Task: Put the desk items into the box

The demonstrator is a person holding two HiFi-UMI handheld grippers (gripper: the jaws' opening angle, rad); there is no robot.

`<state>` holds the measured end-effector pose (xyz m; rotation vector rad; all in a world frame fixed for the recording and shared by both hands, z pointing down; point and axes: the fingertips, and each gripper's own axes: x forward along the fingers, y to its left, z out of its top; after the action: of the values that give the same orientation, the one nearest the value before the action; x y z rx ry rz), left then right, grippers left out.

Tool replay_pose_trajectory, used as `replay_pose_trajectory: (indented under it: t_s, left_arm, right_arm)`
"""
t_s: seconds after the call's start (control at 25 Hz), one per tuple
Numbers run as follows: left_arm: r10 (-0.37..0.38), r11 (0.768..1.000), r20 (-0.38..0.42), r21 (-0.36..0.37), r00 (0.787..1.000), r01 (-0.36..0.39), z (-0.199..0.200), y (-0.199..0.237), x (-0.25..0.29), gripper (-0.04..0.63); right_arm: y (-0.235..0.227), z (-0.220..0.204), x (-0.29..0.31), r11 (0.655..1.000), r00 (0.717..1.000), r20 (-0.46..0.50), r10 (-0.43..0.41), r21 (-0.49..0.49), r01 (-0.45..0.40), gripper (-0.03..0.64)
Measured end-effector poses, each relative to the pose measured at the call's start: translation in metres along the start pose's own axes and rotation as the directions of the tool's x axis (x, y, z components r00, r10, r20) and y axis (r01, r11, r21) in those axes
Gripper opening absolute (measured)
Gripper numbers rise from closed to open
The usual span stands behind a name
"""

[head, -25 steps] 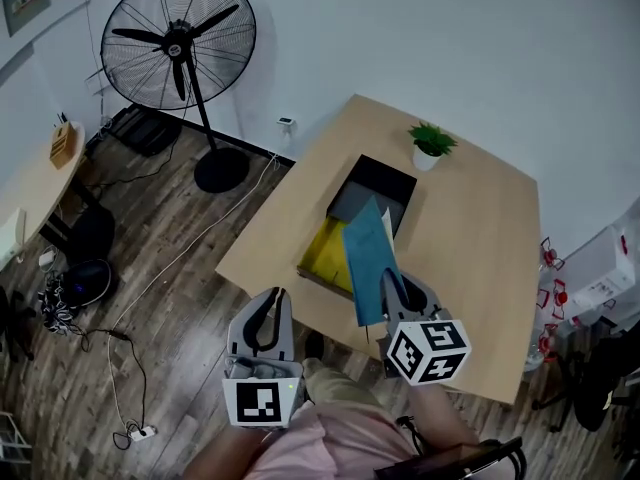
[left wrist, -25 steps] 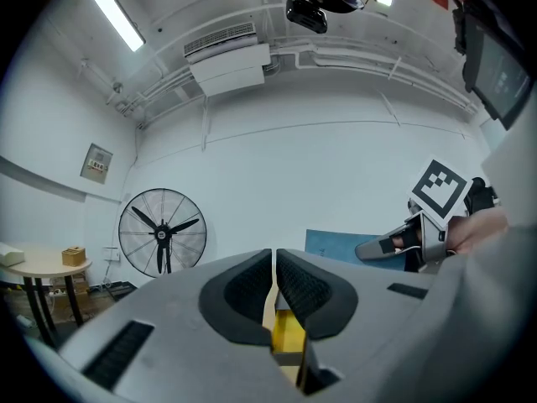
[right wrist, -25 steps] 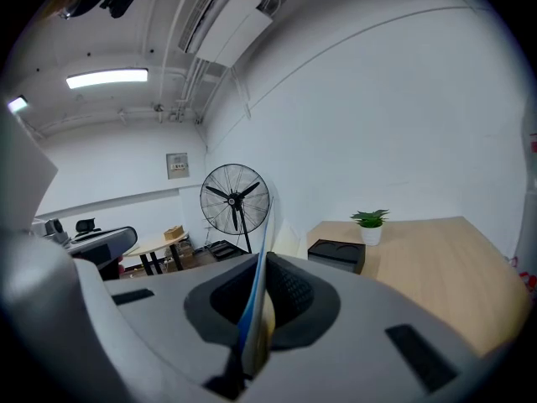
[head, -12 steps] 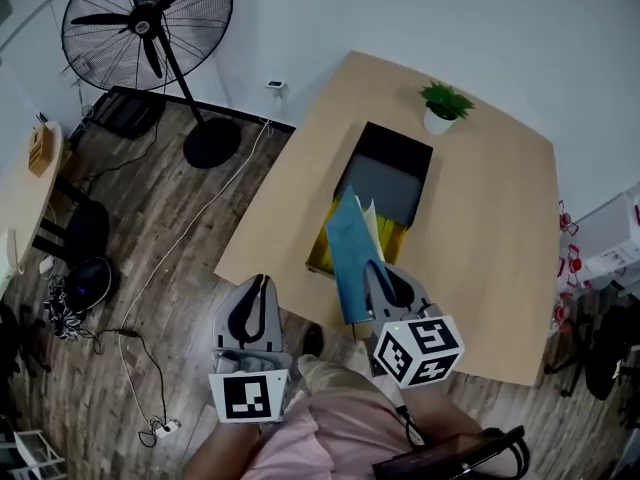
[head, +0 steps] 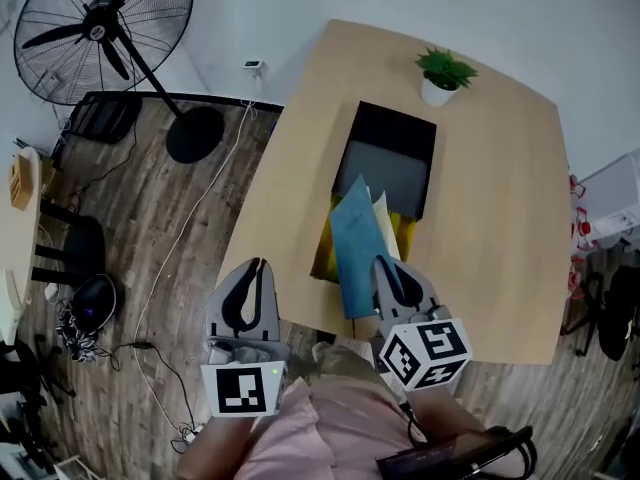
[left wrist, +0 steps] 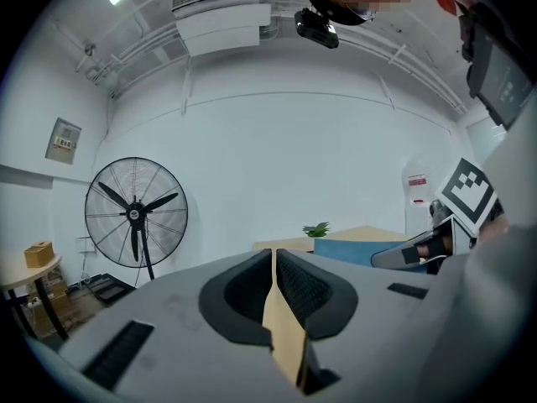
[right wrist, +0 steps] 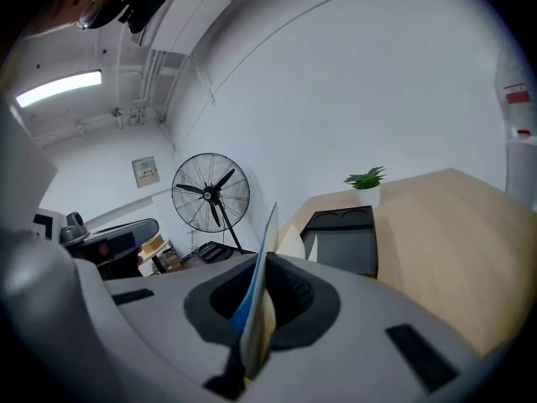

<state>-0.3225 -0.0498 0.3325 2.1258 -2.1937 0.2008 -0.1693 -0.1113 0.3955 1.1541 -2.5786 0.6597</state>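
Blue folder [head: 355, 243], apparently with cream sheets [head: 383, 224], pinched by right gripper [head: 384, 265]

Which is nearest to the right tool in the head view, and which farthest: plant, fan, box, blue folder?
1. Blue folder, held in the right tool.
2. Box, just beyond, mid-desk.
3. Plant, at the desk's far edge.
4. Fan, on the floor, far left.

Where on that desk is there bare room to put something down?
Widest bare desk lies right of the box, from the potted plant to the near edge; a narrower strip runs along its left. Crowded: the box's near end, under the blue folder held by the right gripper.
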Motion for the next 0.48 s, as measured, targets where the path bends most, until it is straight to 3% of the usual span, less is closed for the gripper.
replay_pose_trajectory:
  t_s: [0.48]
  left_arm:
    - [-0.221,0.974,-0.054,0.039,0.974,0.223,-0.009,-0.038,0.044,0.025]
  right_arm:
    - [-0.027,-0.026,0.005,0.994,0.994,-0.057,-0.090,0.050,0.093,0.009]
